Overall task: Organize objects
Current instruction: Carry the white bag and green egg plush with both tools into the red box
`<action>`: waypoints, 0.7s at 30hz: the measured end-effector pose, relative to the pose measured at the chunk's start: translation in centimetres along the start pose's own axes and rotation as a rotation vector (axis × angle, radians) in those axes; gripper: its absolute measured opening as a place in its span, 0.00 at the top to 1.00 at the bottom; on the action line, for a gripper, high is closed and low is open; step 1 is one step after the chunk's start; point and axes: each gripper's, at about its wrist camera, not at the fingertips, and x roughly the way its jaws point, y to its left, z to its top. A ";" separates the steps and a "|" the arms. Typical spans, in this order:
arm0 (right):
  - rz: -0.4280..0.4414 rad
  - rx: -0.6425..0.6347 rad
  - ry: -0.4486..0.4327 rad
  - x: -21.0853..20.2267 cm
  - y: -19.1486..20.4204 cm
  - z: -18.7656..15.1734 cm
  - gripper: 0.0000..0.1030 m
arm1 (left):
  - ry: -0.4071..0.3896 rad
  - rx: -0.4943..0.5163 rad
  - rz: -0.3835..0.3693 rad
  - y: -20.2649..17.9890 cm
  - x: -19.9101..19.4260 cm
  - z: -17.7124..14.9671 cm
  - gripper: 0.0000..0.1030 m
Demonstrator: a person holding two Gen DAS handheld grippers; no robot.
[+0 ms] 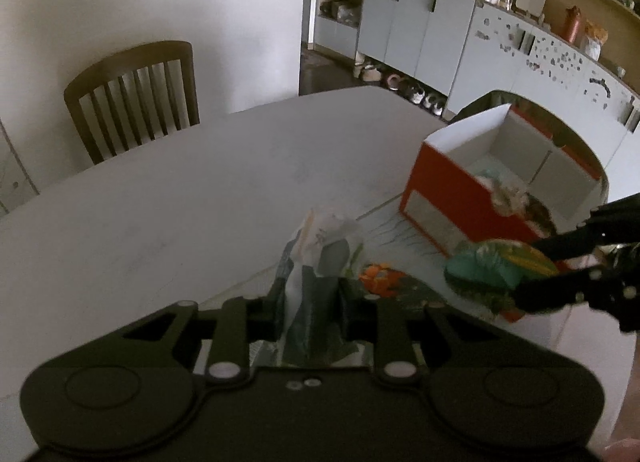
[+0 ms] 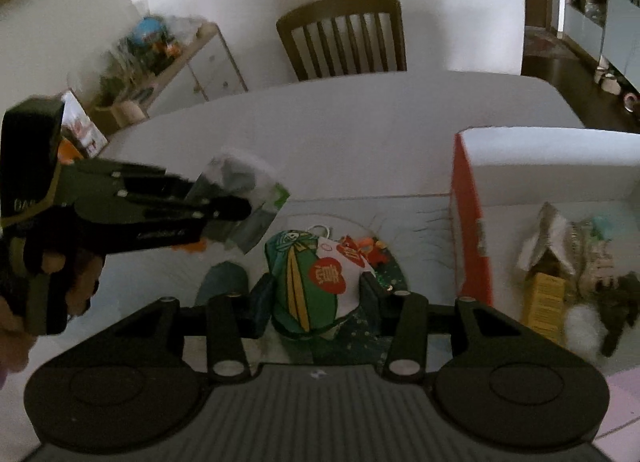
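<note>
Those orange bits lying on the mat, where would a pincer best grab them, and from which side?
Probably from straight above, closing across the narrow middle of the orange pieces. They lie flat on the patterned mat, so nothing stands up to pinch from the side. Their exact shape is too blurred to tell.

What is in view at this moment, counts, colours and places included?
plastic packet: one, clear and grey, in the left gripper
snack bag: one, green and white, in the right gripper
box: one, orange and white, open, on the table, items inside
table: one, white
chair: one, brown, behind the table
left gripper: black, shut on the packet
right gripper: black, shut on the bag
</note>
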 end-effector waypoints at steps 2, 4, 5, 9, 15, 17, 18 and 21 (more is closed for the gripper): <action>-0.001 0.005 -0.016 -1.2 -0.4 0.1 0.57 | 0.002 -0.005 0.003 -0.8 -0.9 0.2 0.77; -0.002 0.010 -0.030 -2.4 -0.9 0.1 0.57 | 0.005 -0.008 -0.001 -1.8 -1.6 0.4 0.77; -0.003 0.013 -0.035 -3.0 -1.1 0.2 0.57 | 0.008 -0.012 -0.007 -2.3 -2.0 0.5 0.77; -0.008 0.022 -0.054 -5.1 -2.0 0.1 0.57 | 0.015 -0.017 -0.011 -4.4 -3.0 1.1 0.77; -0.019 0.029 -0.089 -8.3 -4.5 0.6 0.57 | 0.020 0.000 -0.012 -8.1 -4.0 2.3 0.77; -0.027 0.034 -0.101 -9.1 -5.5 0.8 0.57 | 0.023 0.007 -0.009 -9.4 -4.0 2.8 0.77; -0.030 0.036 -0.106 -9.5 -6.0 0.9 0.57 | 0.024 0.011 -0.008 -10.1 -4.0 3.1 0.77; -0.042 0.041 -0.124 -10.5 -7.8 1.3 0.57 | 0.023 0.023 -0.006 -11.8 -3.8 3.8 0.76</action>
